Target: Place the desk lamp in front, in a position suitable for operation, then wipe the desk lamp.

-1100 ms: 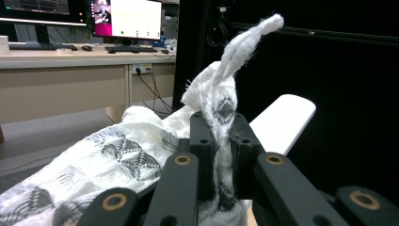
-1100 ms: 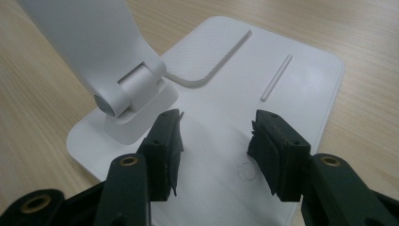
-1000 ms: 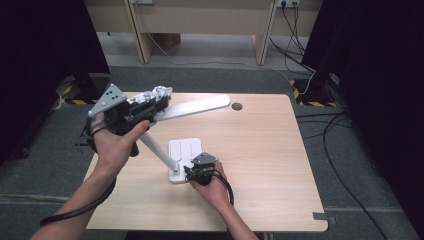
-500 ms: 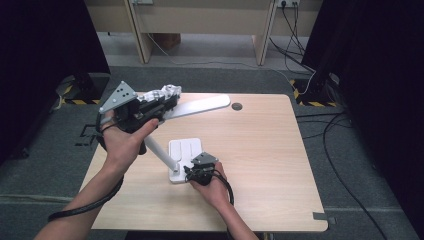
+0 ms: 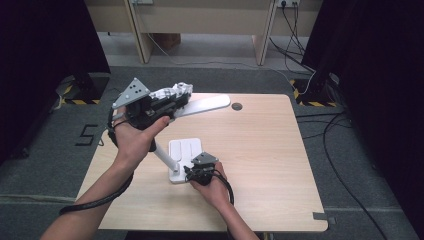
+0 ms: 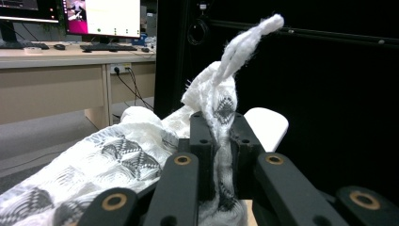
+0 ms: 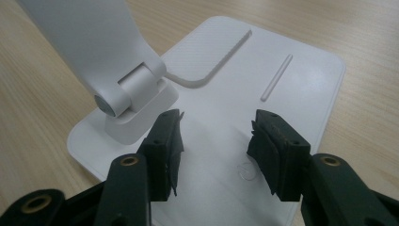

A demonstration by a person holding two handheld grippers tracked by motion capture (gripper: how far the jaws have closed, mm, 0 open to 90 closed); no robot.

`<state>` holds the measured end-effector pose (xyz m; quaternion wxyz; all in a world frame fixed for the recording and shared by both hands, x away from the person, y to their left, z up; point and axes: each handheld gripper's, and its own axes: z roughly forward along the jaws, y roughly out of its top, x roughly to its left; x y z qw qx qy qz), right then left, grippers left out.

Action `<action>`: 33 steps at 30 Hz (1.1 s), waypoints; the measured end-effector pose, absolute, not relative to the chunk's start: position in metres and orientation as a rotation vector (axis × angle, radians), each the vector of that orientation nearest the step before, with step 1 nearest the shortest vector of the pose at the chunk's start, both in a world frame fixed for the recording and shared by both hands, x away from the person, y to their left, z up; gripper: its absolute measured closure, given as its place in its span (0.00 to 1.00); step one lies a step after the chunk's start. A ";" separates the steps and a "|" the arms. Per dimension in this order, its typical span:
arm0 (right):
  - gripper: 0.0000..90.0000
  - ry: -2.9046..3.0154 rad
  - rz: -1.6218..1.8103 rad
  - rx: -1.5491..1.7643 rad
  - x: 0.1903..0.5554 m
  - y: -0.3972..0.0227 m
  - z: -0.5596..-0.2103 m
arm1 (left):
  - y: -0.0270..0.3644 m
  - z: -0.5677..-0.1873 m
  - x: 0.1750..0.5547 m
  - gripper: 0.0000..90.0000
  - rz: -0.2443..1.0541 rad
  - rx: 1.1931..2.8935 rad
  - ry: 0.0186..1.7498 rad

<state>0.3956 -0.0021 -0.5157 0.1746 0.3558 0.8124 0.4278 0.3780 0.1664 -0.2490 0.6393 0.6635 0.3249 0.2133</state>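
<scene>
Left gripper (image 6: pixel 220 141) clamped tight on white patterned cloth (image 6: pixel 141 155), up against the lamp head (image 5: pixel 205 104). Right gripper (image 7: pixel 216 141) spread wide, pressing down on the lamp base (image 7: pixel 301 80), nothing pinched

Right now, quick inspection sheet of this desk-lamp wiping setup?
Surface: wooden table, bare around the lamp.
Job's things: white desk lamp with its base flat on the table; white patterned cloth at the lamp head.
Clutter: nothing seen.
Grippers: left hand-held gripper shut on the cloth; right hand-held gripper open over the lamp base.
Cables: gripper cable trails off the table edge.
Surroundings: floor cables, desks behind.
</scene>
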 end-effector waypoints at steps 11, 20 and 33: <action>0.59 2.302 1.213 1.007 0.396 -0.002 -0.516 | 0.162 -0.247 0.380 0.92 0.479 1.518 0.751; 0.59 2.302 1.213 1.006 0.396 -0.002 -0.516 | 0.157 -0.246 0.382 0.92 0.475 1.517 0.746; 0.59 2.301 1.213 1.002 0.395 -0.002 -0.516 | 0.142 -0.244 0.383 0.92 0.464 1.533 0.719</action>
